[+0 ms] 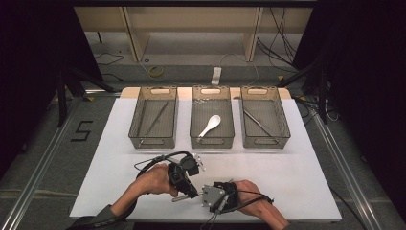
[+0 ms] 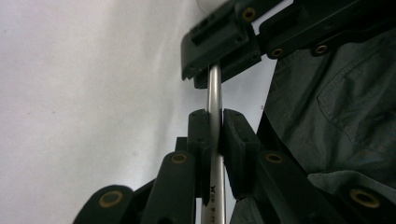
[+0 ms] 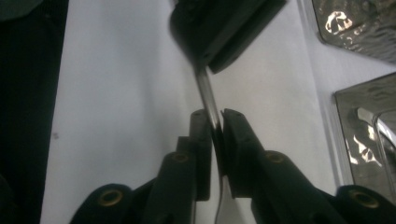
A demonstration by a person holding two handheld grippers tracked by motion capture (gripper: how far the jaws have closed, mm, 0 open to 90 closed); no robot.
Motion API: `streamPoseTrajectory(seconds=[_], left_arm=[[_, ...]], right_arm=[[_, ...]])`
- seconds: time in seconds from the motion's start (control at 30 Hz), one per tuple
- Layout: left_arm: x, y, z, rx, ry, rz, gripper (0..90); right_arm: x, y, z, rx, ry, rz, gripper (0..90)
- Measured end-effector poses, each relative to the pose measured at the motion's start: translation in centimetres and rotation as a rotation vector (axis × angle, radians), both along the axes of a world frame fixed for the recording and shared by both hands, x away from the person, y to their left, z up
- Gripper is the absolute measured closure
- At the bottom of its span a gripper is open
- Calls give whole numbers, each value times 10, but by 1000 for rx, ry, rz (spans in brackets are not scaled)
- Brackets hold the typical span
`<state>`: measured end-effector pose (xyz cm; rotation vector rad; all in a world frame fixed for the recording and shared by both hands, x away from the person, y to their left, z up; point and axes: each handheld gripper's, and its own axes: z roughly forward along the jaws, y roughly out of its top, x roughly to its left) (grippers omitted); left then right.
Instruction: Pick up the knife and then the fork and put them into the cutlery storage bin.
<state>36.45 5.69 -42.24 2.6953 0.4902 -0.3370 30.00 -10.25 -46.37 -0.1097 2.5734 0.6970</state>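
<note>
1. Both grippers are meeting over the near edge of the white table (image 1: 287, 158), in front of three mesh baskets (image 1: 154, 120).
2. The left gripper (image 2: 211, 122) is pinching a thin metal utensil handle (image 2: 215, 93) between its pads, jaws nearly together.
3. The right gripper (image 3: 214, 122) is clamping the same handle from the other end.
4. So the handle is sitting between the two, both gripping it.
5. The middle basket is holding a white spoon (image 1: 210, 125).
</note>
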Motion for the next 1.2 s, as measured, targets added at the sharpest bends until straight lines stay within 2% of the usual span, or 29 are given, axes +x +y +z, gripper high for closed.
streamPoseTrajectory(seconds=[0.03, 0.23, 0.33, 0.43, 0.5, 0.6, 0.7, 0.77, 0.93, 1.07, 1.1, 1.2], left_arm=[[0, 0, 1, -7, -3, 3, 821], [1, -1, 0, -23, -9, 13, 815], [3, 3, 5, -66, -25, 46, 765], [7, 10, 12, -112, -68, 97, 646], [9, 15, 16, -111, -102, 138, 561], [10, 21, 21, -146, -153, 199, 423], [12, 27, 25, -190, -207, 244, 343], [13, 31, 27, -216, -229, 271, 315], [13, 41, 28, -286, -291, 334, 250], [12, 49, 27, -326, -328, 359, 229], [11, 51, 27, -339, -334, 370, 226], [11, 58, 25, -368, -360, 407, 211]], right_arm=[[1, 0, -1, -10, -4, 15, 875], [2, -3, -2, -20, -12, 22, 880], [3, -5, -2, -26, -11, 6, 881], [7, -9, -1, -30, -27, -17, 881], [10, -12, -1, -23, -16, -44, 881], [15, -17, 0, -20, -16, -86, 881], [19, -23, 1, -7, -10, -126, 881], [22, -27, 2, 11, -5, -161, 881], [30, -39, 6, 21, -10, -201, 880], [36, -50, 10, 39, -7, -259, 880], [37, -52, 10, 69, -6, -285, 880], [41, -59, 14, 100, -3, -322, 880]])
